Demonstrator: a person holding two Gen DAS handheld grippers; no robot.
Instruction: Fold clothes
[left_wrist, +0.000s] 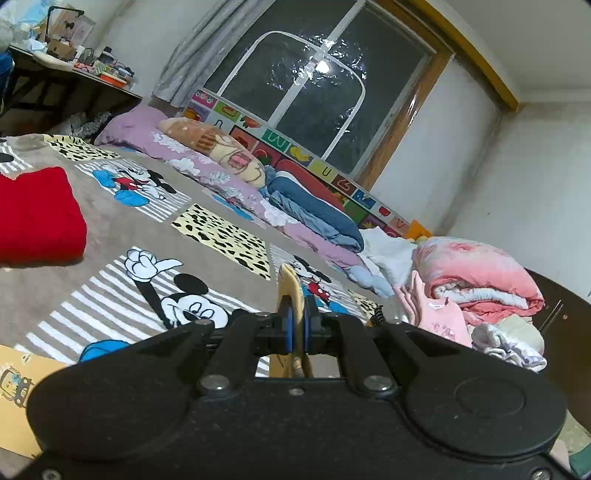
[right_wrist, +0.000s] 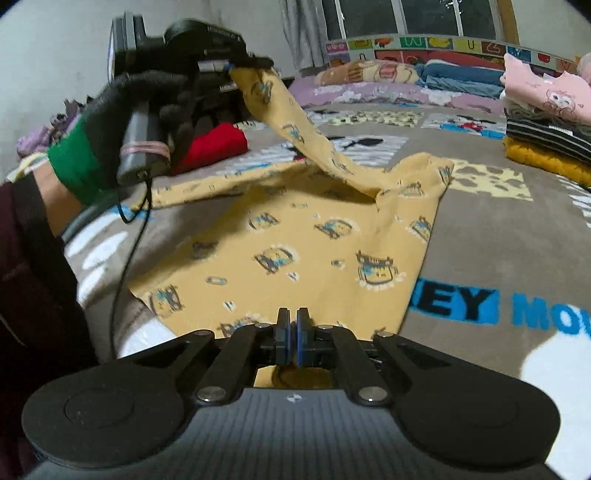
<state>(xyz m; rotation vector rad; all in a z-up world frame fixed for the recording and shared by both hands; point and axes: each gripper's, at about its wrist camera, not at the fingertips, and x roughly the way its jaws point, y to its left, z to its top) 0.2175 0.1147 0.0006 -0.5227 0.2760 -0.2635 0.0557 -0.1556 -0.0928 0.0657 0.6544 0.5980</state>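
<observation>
A yellow garment (right_wrist: 295, 240) printed with small cartoon figures lies spread on the grey cartoon blanket (right_wrist: 480, 229). One of its ends (right_wrist: 291, 125) is lifted off the bed, with my left gripper (right_wrist: 236, 66), held in a black-gloved hand (right_wrist: 147, 96), shut on its tip. In the left wrist view a strip of yellow cloth (left_wrist: 290, 284) stands up between the closed pads of the left gripper (left_wrist: 297, 314). My right gripper (right_wrist: 293, 321) sits low at the garment's near edge, shut, with yellow cloth showing just beneath its fingers.
A folded red garment (left_wrist: 37, 218) lies on the blanket, seen behind the left gripper (right_wrist: 218, 144). A stack of folded clothes (right_wrist: 543, 122) stands at the right. Pillows, a blue quilt (left_wrist: 314, 214) and a pink quilt (left_wrist: 480, 273) line the window side.
</observation>
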